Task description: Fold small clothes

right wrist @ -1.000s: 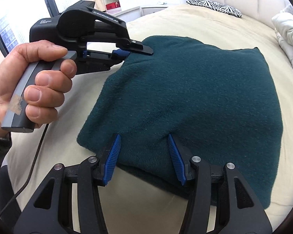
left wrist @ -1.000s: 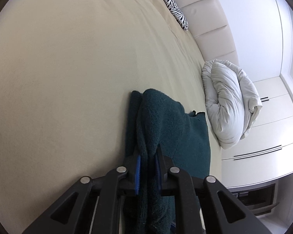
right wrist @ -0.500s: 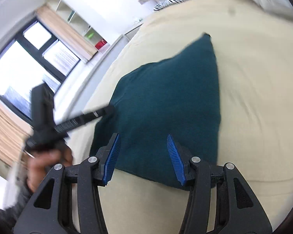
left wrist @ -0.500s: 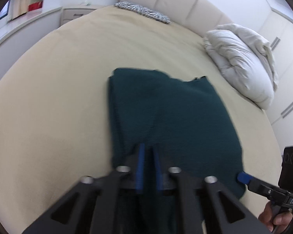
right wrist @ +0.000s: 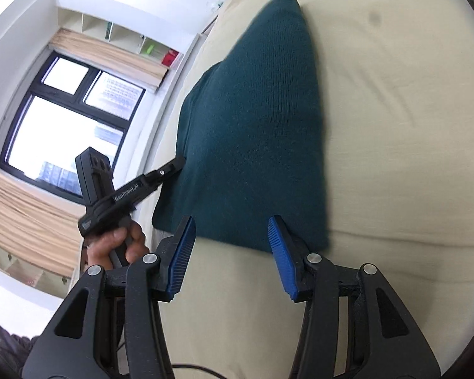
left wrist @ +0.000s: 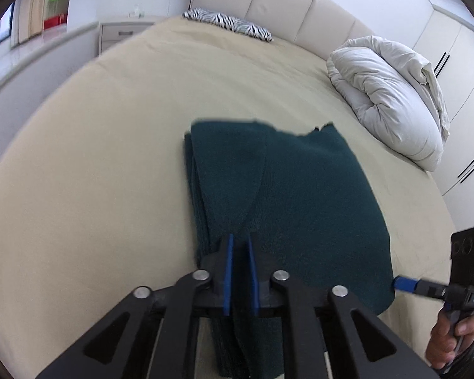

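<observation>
1. Left wrist view: my left gripper (left wrist: 239,246) sits at lower centre, its blue pads narrowly apart and opening, with a fold of the one dark green knit garment (left wrist: 300,208) running between them; whether the pads press it I cannot tell. The garment lies folded on the beige bed (left wrist: 94,158), its long axis running from my jaws toward the upper centre. My right gripper (left wrist: 401,283) enters at lower right, tip at the garment's near right corner.

2. Right wrist view: my right gripper (right wrist: 232,246) stands with jaws well apart, nothing between them, the garment's (right wrist: 256,126) near edge just beyond the tips; its long axis climbs to the top of the frame. My left gripper (right wrist: 173,165), at centre left, meets the garment's left edge.

3. Count: one garment, two grippers, one white duvet (left wrist: 391,101), one zebra-print pillow (left wrist: 227,22).
</observation>
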### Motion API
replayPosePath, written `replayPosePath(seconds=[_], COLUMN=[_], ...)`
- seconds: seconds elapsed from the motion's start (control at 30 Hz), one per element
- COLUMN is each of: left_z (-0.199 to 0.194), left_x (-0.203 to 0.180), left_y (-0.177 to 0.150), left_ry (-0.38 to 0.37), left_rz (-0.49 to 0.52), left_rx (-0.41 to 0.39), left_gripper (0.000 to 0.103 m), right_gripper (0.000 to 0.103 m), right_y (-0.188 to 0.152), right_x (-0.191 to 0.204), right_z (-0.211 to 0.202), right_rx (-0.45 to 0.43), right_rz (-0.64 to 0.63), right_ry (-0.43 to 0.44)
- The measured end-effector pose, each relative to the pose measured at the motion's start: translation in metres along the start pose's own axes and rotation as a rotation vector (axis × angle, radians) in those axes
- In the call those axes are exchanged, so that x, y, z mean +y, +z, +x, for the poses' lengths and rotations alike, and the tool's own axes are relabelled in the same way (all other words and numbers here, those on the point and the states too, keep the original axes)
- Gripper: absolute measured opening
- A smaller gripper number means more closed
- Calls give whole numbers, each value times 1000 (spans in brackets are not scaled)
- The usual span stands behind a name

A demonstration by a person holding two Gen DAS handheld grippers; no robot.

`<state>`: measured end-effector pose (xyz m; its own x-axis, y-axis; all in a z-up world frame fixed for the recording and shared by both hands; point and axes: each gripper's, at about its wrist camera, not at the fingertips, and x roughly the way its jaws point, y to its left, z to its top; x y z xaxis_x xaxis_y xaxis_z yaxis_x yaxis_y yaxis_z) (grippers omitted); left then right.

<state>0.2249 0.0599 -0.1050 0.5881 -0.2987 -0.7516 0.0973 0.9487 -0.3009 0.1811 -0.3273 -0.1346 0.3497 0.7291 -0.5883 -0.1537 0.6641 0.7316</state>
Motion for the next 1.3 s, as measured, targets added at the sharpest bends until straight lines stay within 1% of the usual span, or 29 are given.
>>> replayPosePath(seconds=[0.03, 0.07, 0.1, 0.17, 0.2, 0.27, 0.33, 0.4, 0.43, 0.47, 0.5, 0.57, 0.73, 0.77, 0.8, 0.87, 0.97, 1.03, 1.07, 1.13, 1.2, 1.23, 1.27, 1.3], left_z=[-3, -3, 2, 16, 27, 44, 65, 93, 98, 100, 100, 100, 106, 106, 106, 104, 102, 101, 100, 93, 81, 74, 68, 60], left_x=[-5, -11, -16, -21, -22, -21, -21, -18, -16, -16, -14, -10, 1, 2, 2, 1, 3, 6, 5, 0, -10, -14, -17, -22], left_y=[5, 13, 21, 34, 43, 57, 69, 73, 72, 71, 70, 69, 74, 73, 72, 71, 69, 69, 69, 68, 64, 60, 56, 48], left_ry=[13, 15, 10, 3, -7, -10, 24, 59, 58, 53, 41, 19, -45, -49, -49, -44, -56, -60, -56, -32, 13, 30, 45, 70], left_rz=[11, 23, 32, 30, 20, 0, 2, 26, 43, 53, 52, 40, 11, 10, 16, 25, 17, 12, 14, 15, 27, 36, 51, 77], left_rx=[-21, -41, -44, -42, -38, -33, -9, 59, 50, 35, 27, 17, 26, 27, 26, 26, 22, 22, 23, 29, 39, 42, 45, 52], left_gripper=[40, 46, 49, 49, 49, 49, 49, 50, 51, 51, 51, 51, 51, 51, 51, 51, 51, 51, 51, 51, 50, 50, 50, 51], right_gripper=[49, 49, 49, 49, 49, 49, 49, 47, 47, 47, 47, 47, 47, 47, 46, 43, 43, 46, 47, 47, 47, 48, 51, 51], right_y=[6, 15, 28, 57, 73, 98, 119, 140, 148, 159, 163, 178, 208, 212, 216, 219, 218, 212, 208, 194, 169, 158, 145, 130], right_x=[8, 5, 3, 2, 5, 1, 2, -9, -15, -24, -17, -30, -69, -79, -89, -100, -114, -111, -107, -82, -54, -47, -40, -36], right_z=[3, -1, -3, 1, 12, 31, 51, 64, 69, 73, 86, 88, 95, 96, 94, 89, 71, 52, 42, 35, 30, 31, 37, 47], right_rx=[-16, -31, -44, -52, -44, -26, -4, 2, 3, -5, -14, -36, -63, -66, -73, -97, -157, -180, -183, -134, -82, -47, 6, 76], right_rz=[0, 6, 17, 27, 31, 63, 62, 89, 106, 131, 147, 181, 250, 277, 294, 304, 316, 316, 295, 211, 121, 99, 77, 52], right_ry=[8, 23, 36, 40, 64, 75, 74, 60, 61, 65, 68, 75, -13, -11, 12, 18, -9, -34, -26, 72, 163, 199, 231, 235])
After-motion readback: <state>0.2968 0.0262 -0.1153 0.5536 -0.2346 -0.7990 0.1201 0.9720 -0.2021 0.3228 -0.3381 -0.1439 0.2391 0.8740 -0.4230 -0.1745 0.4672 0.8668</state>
